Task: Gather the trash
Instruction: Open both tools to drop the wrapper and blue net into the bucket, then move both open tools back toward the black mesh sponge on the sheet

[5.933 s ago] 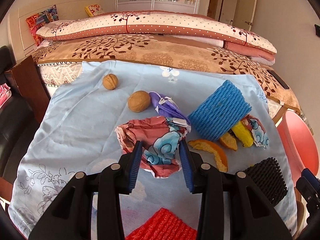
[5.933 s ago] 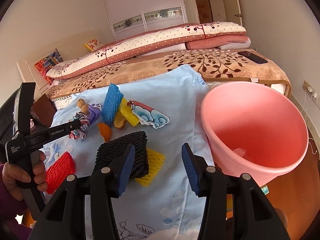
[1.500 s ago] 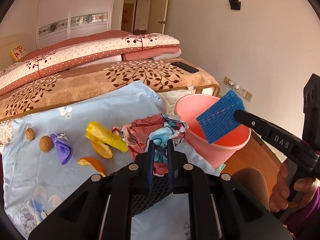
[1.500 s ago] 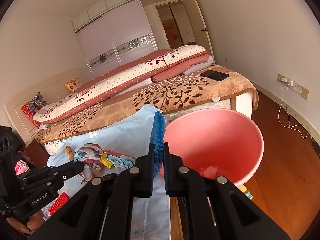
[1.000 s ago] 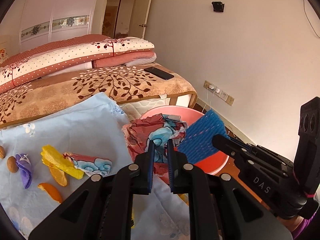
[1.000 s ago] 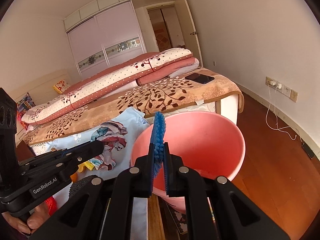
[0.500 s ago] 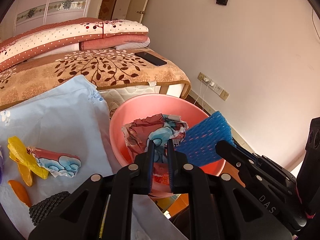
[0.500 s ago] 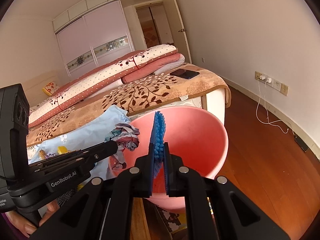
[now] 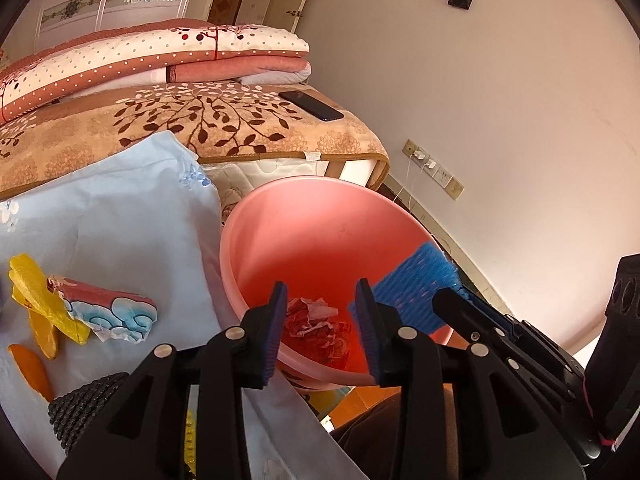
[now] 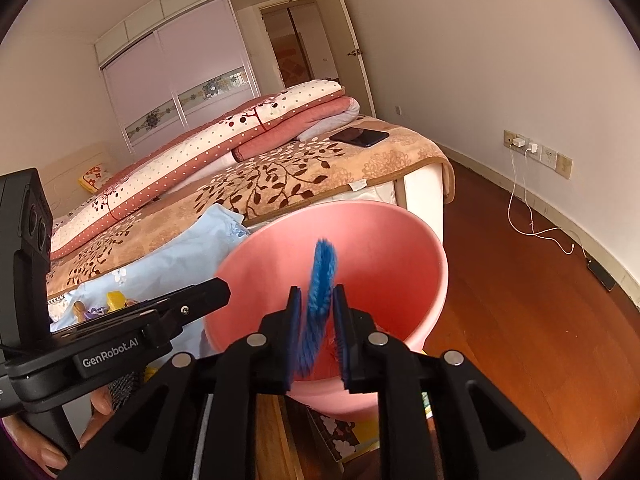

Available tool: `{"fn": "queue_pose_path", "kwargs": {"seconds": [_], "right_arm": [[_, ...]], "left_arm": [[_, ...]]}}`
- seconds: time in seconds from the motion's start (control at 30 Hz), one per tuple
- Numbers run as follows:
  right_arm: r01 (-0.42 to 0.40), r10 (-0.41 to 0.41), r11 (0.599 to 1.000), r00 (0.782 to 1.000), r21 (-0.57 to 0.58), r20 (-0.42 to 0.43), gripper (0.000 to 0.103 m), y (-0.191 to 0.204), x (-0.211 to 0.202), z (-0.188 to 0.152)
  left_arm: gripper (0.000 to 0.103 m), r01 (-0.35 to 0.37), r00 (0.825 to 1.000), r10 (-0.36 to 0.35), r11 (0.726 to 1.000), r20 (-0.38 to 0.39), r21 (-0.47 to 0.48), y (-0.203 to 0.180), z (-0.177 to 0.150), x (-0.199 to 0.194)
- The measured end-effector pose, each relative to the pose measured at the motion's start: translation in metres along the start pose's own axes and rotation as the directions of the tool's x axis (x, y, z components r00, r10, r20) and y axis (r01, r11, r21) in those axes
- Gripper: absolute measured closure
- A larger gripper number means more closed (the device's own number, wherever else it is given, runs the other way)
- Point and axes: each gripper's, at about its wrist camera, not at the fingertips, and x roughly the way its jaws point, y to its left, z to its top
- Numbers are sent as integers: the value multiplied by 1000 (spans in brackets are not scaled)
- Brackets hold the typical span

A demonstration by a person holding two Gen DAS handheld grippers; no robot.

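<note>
Both tools (image 9: 322, 328) (image 10: 316, 334) now opening over bucket (image 9: 248, 280).

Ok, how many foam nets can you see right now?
3: a blue net between the opening right gripper's pads over the bucket, a black net on the sheet, and a yellow net's edge beside it. Others may be hidden.

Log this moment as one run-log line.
task: collect trash | left gripper: opening, empty | wrapper: in bin | right gripper: opening, blue net between pads, over bin
</note>
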Motion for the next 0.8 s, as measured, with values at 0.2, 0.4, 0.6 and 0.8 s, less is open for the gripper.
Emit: {"fn": "queue_pose_path", "kwargs": {"seconds": [0.2, 0.4, 0.6, 0.8], "right_arm": [[1, -1, 1000, 1000, -1, 13, 71, 1, -6, 0], [-18, 19, 1000, 1000, -14, 25, 71, 8, -14, 1], [-47, 48, 998, 998, -33, 30, 66, 22, -24, -3], [-89, 90, 993, 996, -75, 15, 66, 45, -34, -13]], "left_arm": [[67, 9, 1000, -9, 1000, 5, -8, 0, -1, -7], [67, -1, 1000, 1, 1000, 30, -23, 4, -2, -20], [67, -31, 998, 30, 999, 50, 12, 6, -6, -39], [67, -78, 995, 77, 997, 71, 22, 12, -17, -63]]}}
